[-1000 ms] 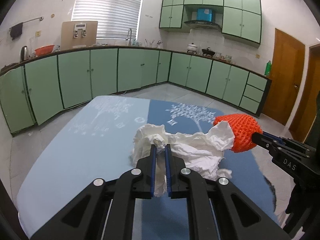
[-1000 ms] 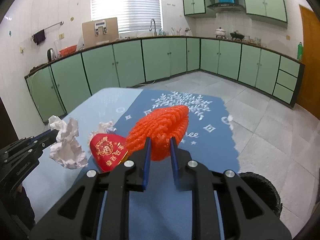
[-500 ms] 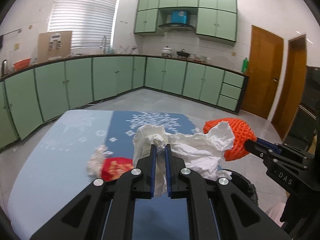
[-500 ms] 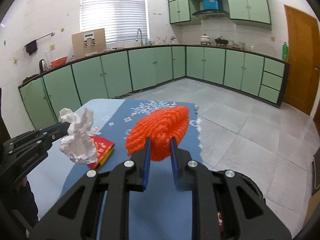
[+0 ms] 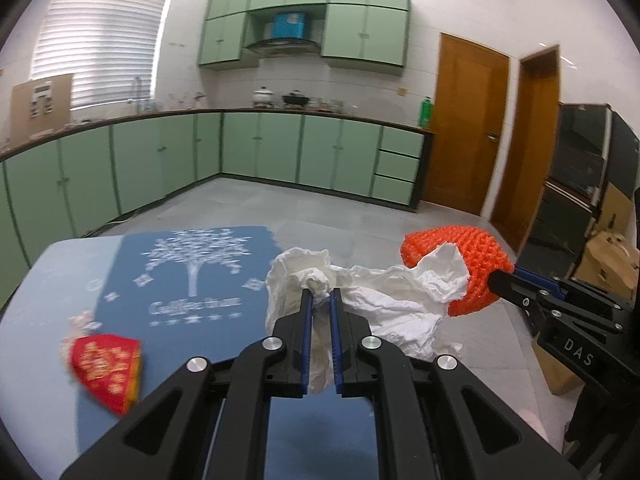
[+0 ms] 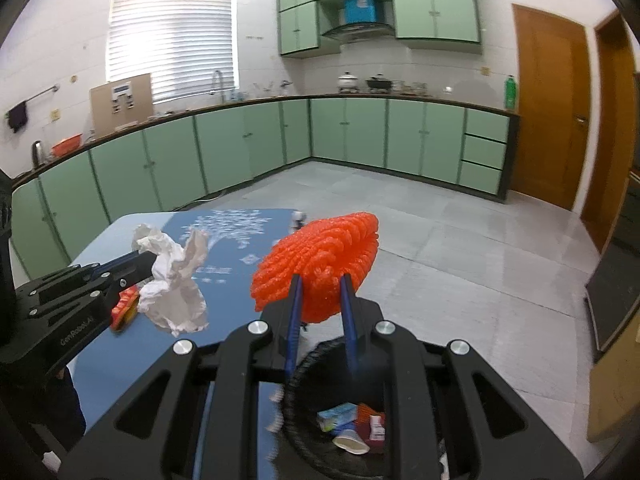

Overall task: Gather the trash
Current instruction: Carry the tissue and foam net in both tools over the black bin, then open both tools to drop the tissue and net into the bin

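A: Left to right, please. What remains on the table (image 5: pixel 56 272)?

B: A red printed packet (image 5: pixel 106 364), lying flat near the left edge of the blue cloth, with a small crumpled scrap just behind it. Not yet collected.

A: Left claw (image 5: pixel 319 300)?

B: Pinching a crumpled white tissue (image 5: pixel 384 308), held in the air above the table's right edge. The tissue is thin, creased and limp; loose flaps hang past the blue pads on both sides.

A: Right claw (image 6: pixel 320 284)?

B: Pinching an orange foam fruit net (image 6: pixel 320 256), a ribbed mesh sleeve squashed into a fan shape. It is held above the near rim of the black trash bin (image 6: pixel 296 384). The bin stands on the floor beside the table and already holds a carton, a paper cup and small wrappers.

A: Judgement on the step in hand?

B: Drop phase. The net looks springy and light, so I would bring it over the middle of the opening before spreading the claw; released at the rim it could bounce out. The tissue is not over the bin yet. Carry it further right, lower it, then release, since a limp sheet may cling to a pad or drift.
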{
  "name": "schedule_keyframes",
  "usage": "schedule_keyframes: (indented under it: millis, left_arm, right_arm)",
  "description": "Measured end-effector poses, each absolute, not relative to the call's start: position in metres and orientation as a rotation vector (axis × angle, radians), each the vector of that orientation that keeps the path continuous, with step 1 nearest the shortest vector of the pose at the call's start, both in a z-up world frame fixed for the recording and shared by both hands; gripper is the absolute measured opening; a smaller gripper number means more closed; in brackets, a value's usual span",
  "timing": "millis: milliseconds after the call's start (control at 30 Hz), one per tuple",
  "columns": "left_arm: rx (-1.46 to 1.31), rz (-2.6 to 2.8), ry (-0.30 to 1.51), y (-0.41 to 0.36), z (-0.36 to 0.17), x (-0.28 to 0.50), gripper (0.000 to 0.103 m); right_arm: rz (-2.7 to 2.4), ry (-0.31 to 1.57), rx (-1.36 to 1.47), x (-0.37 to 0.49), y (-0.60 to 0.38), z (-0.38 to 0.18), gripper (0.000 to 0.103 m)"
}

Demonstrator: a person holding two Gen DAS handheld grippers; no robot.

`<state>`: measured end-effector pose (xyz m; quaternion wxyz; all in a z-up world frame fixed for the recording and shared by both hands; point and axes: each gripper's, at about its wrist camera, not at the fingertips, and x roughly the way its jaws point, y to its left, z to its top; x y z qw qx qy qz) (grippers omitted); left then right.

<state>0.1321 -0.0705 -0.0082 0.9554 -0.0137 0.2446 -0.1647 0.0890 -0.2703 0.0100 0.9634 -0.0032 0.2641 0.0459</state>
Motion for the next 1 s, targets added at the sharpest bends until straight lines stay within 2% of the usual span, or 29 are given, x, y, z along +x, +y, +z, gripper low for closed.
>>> schedule_keyframes:
  millis: [333, 833, 933, 967, 1000]
  left_arm:
    - [-0.003, -0.444, 0.548, -0.143, -0.035, 0.157, 0.009]
    - [0.027, -0.510, 0.658, -0.211, -0.092, 0.197, 0.009]
    - [0.019, -0.512, 0.712, -0.217, -0.106, 0.210, 0.011]
    - [0.008, -0.512, 0.731, -0.217, -0.110, 0.215, 0.015]
    - [-0.003, -0.515, 0.749, -0.217, -0.113, 0.220, 0.024]
  right_arm:
    - [-0.019, 0.589, 0.018, 0.089, -0.330, -0.026, 0.018]
    - [-0.089, 0.721, 0.069, 0.124, -0.374, -0.092, 0.018]
    - [-0.099, 0.750, 0.078, 0.133, -0.377, -0.101, 0.027]
    - [-0.104, 0.760, 0.083, 0.136, -0.379, -0.105, 0.033]
    - [-0.111, 0.768, 0.086, 0.137, -0.381, -0.109, 0.038]
